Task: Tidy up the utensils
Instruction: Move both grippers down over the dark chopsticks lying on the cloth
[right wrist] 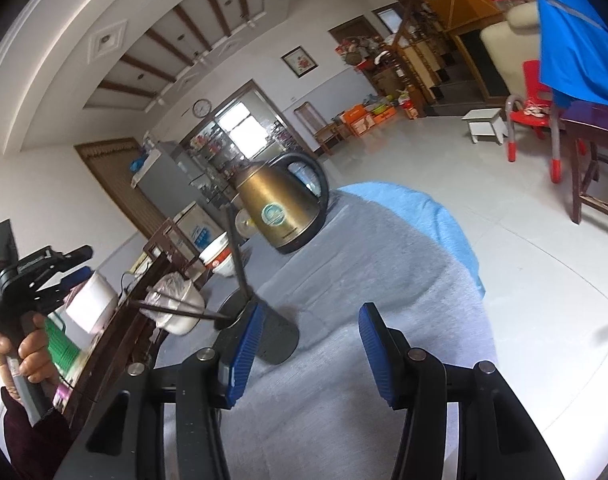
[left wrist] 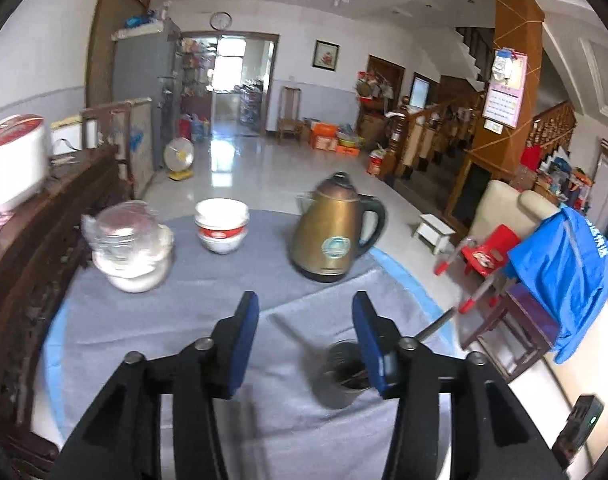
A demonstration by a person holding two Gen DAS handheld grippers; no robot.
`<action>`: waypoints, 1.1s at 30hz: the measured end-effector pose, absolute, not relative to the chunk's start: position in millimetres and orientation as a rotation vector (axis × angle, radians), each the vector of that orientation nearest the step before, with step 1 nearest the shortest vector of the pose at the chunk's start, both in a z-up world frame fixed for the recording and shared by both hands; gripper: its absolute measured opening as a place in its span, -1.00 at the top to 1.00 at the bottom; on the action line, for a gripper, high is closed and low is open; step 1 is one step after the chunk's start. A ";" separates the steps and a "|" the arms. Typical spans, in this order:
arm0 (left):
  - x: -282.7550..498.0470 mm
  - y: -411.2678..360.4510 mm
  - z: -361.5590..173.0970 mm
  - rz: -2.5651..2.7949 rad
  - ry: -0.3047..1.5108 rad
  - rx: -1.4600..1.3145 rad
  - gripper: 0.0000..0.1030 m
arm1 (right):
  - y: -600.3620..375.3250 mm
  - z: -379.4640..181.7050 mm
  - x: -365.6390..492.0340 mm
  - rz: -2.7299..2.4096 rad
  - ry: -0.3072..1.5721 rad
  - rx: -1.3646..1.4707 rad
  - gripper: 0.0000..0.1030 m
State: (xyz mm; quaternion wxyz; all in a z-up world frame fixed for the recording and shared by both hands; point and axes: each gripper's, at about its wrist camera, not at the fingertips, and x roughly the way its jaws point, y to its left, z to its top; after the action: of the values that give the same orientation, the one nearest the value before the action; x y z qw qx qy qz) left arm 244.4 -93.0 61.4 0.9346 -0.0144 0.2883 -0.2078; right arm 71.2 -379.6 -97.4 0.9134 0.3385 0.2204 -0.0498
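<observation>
Left tool (left wrist: 305, 312) and right tool (right wrist: 309, 326), both with fingers apart and holding nothing, flank the utensil cup (left wrist: 343, 376) on the counter (left wrist: 192, 360); chopsticks (right wrist: 176, 309) already stand inside it, suggesting sorting is underway.

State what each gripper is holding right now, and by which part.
Nothing is held. The left gripper and right gripper are both open with only cloth between their fingers; the utensil holder stands ungrasped.
</observation>
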 end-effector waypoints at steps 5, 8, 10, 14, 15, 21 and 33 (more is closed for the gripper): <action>234.2 -41.4 36.5 -0.302 0.609 0.014 -0.17 | -347.5 -99.6 88.3 -0.041 0.509 0.648 -0.05; 230.6 -15.9 11.3 -0.242 0.662 0.036 -0.17 | -325.2 -103.6 101.2 -0.003 0.558 0.620 -0.05; 226.8 0.7 -10.6 -0.203 0.706 0.043 -0.18 | -309.9 -107.3 110.3 0.022 0.595 0.604 -0.04; 219.8 26.5 -60.5 -0.173 0.825 0.014 -0.18 | -266.9 -115.6 132.8 0.081 0.692 0.528 0.01; 218.0 30.7 -72.1 -0.170 0.856 0.002 -0.18 | -256.3 -119.0 138.1 0.094 0.721 0.503 0.05; 204.6 36.3 -122.0 -0.188 0.990 -0.032 -0.18 | -203.0 -144.3 179.0 0.147 0.870 0.416 0.23; 196.0 33.7 -151.4 -0.280 1.083 -0.079 -0.18 | -154.1 -182.7 256.4 0.140 0.991 0.372 0.42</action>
State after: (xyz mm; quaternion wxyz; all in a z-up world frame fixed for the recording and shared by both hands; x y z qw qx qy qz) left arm 196.0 33.7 -151.4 0.8468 -0.0377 0.5136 -0.1330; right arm 256.4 -154.1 -182.7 0.8607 0.1772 0.4725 0.0669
